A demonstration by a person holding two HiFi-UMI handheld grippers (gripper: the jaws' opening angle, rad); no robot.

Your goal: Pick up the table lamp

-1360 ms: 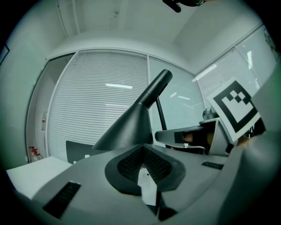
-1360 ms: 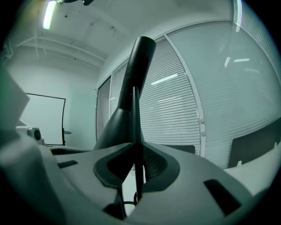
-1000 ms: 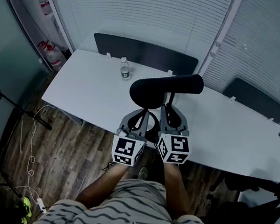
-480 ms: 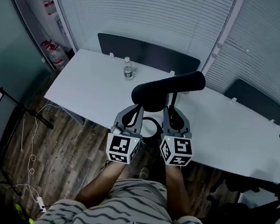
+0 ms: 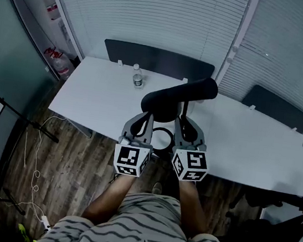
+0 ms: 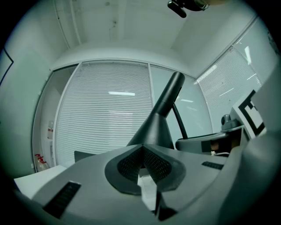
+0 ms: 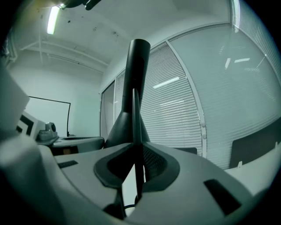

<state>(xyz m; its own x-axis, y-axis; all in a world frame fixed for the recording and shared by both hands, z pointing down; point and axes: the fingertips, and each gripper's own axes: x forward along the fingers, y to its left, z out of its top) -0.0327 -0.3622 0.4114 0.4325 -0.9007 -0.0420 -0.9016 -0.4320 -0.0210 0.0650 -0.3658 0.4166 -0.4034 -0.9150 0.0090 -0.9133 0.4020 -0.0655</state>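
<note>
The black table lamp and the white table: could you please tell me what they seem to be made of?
Black table lamp: dull, even black, no glints; likely matte plastic or painted metal. White table: smooth, flat, faintly glossy; probably laminate.

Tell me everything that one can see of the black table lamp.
The table lamp is matte black all over. Its long rounded head lies tilted on top; below it run a thin stem and a widening cone. The right gripper is shut on the stem. The left gripper has its jaws together at the cone's foot; a pinch is uncertain. The lamp is at the near edge of the white table.
</note>
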